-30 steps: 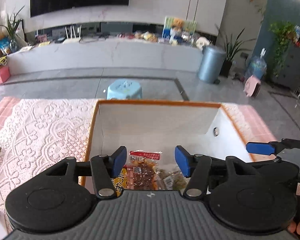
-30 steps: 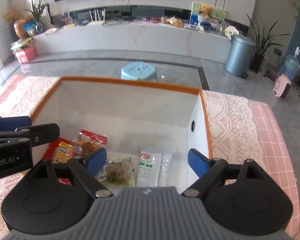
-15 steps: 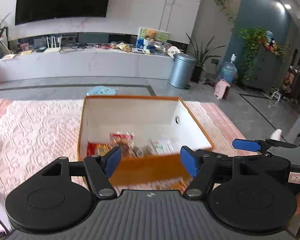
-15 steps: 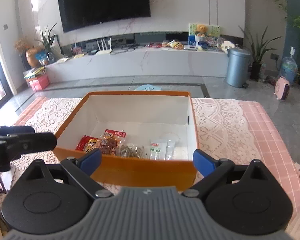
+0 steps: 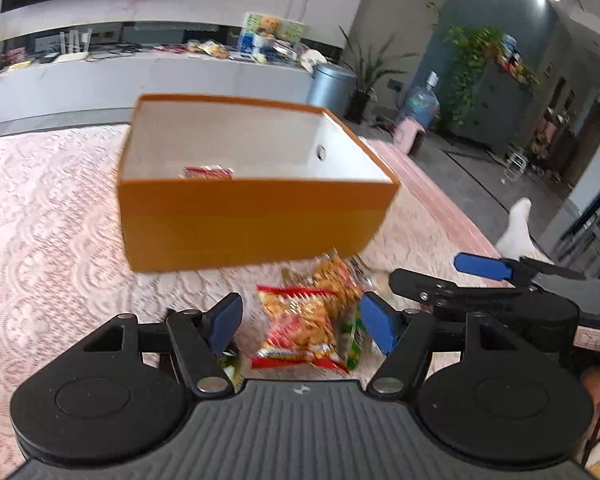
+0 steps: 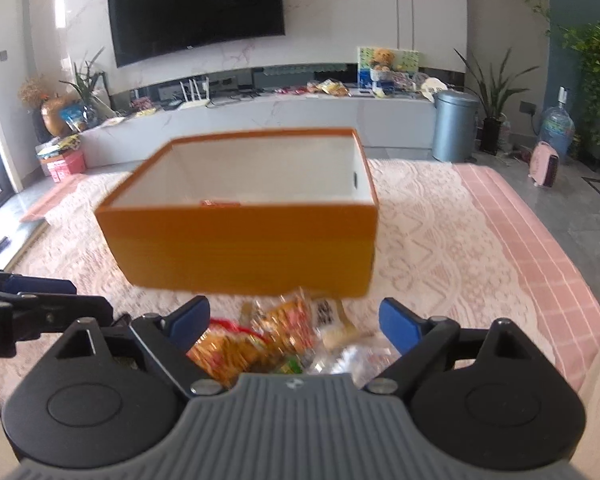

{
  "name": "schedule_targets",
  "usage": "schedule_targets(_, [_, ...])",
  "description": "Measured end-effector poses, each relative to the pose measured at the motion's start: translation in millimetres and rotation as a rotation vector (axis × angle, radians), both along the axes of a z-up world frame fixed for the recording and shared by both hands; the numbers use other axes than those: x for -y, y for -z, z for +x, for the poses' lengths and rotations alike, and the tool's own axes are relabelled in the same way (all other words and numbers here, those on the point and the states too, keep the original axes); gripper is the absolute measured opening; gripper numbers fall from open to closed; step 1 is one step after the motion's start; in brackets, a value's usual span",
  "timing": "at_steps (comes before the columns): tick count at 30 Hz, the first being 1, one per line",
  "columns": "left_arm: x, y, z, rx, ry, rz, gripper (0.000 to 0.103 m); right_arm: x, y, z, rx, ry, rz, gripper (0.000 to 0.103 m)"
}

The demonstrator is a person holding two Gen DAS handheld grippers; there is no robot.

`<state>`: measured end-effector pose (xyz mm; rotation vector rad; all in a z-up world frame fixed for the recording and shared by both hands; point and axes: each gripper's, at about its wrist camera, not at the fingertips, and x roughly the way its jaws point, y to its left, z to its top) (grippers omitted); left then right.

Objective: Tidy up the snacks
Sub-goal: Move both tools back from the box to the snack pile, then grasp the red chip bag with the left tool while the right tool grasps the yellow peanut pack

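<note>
An orange box (image 5: 256,220) with a white inside stands on the lace-covered table; it also shows in the right wrist view (image 6: 240,244). The top of a red snack packet (image 5: 208,172) shows inside it. A pile of loose snack packets (image 5: 312,316) lies on the cloth in front of the box, also in the right wrist view (image 6: 276,340). My left gripper (image 5: 302,322) is open and empty just above and behind the pile. My right gripper (image 6: 294,322) is open and empty over the same pile. The right gripper's blue finger (image 5: 480,266) shows in the left wrist view.
The pink lace tablecloth (image 6: 452,248) covers the table, whose right edge (image 5: 452,208) drops to the floor. A dark object (image 5: 228,356) lies under the left finger. A person's white sock (image 5: 516,232) is at the right. A TV wall, counter and grey bin (image 6: 454,124) are far behind.
Both grippers have pulled back and down from over the box's inside to in front of it. The loose snack pile has come into view between the fingers. Both stayed open.
</note>
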<state>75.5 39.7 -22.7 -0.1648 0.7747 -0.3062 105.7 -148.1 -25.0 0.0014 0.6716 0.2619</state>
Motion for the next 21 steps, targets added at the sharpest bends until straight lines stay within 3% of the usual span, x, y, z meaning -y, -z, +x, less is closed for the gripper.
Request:
schedule_targets(9, [36.2, 36.5, 12.8, -0.058, 0.052, 0.098, 0.079, 9.0, 24.8, 7.2, -0.019, 0.014, -0.014, 0.084])
schedule_targets(21, [41.3, 59.1, 38.7, -0.146, 0.010, 0.077, 0.079, 12.6, 40.7, 20.0, 0.013, 0.055, -0.071, 0.081])
